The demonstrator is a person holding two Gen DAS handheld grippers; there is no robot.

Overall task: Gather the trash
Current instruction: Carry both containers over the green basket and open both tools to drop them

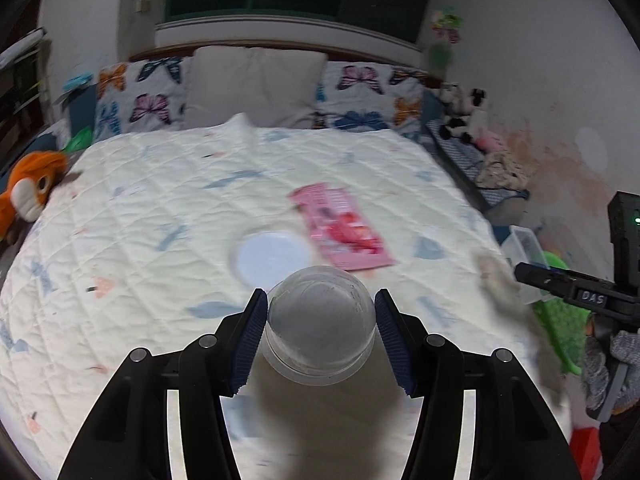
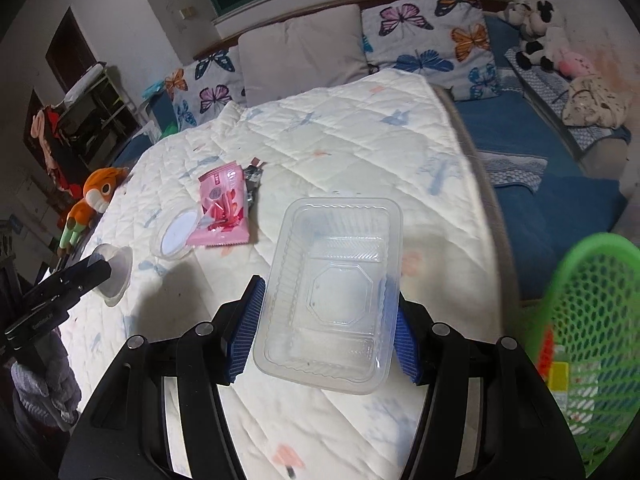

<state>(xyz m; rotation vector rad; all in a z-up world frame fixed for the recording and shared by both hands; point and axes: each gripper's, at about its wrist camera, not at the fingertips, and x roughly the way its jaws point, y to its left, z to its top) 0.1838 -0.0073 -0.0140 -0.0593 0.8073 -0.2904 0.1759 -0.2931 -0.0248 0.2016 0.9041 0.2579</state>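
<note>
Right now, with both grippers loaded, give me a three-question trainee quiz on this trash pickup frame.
1. True or false: the left gripper is closed on a clear round cup.
2. What does the right gripper hold? A) pink wrapper B) clear rectangular plastic tray C) orange plush toy
3. Fill in: the round lid lies on the quilt touching the ____ wrapper.

Key:
1. True; both pads sit against the cup's sides.
2. B; the clear rectangular plastic tray sits between the pads, while the green mesh basket waits at the right of the right wrist view.
3. Pink.
</note>
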